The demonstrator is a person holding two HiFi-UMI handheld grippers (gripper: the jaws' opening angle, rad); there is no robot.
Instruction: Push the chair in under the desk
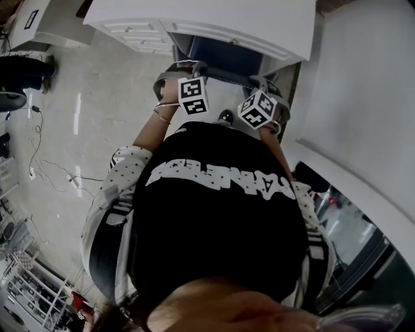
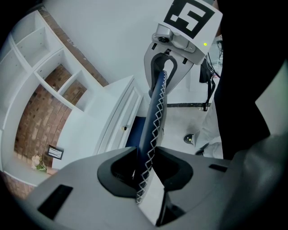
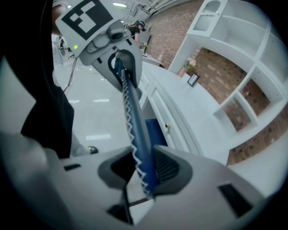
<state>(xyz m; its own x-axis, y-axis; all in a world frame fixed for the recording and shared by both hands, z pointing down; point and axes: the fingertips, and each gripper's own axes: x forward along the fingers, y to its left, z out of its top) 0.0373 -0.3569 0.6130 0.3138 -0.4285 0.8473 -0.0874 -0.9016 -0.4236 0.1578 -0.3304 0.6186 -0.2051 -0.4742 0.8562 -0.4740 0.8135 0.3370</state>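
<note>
Torso first: in the head view the person's black printed shirt (image 1: 220, 214) blocks most of the scene, so I see only a strip of the blue chair (image 1: 224, 55), sitting in the opening under the white desk (image 1: 214, 19). Its legs and base are hidden. The left gripper (image 1: 185, 67) and right gripper (image 1: 264, 83) sit side by side on the chair's near edge. Both forearms reach forward and the tools are pitched steeply down, marker cubes facing up. A small dark round thing with a green spot (image 1: 225, 118) lies on the floor between them; I cannot tell what it is.

In the left gripper view the grey jaws pinch the chair's padded blue rim (image 2: 155, 117), narrow and curved, with white zigzag stitching along it. Their black inner pads press on it from both sides. The right gripper clamps the rim's far end. A smooth white drawer front (image 2: 121, 119) with a small knob runs alongside, and white shelves (image 2: 45, 67) backed with rough brick stand beyond. The right side is lost behind the dark shirt.

The right gripper view mirrors this. Its ribbed pads are clamped on the same stitched rim, the left gripper bites the far end, and the picture is slightly soft near the jaws.
</note>
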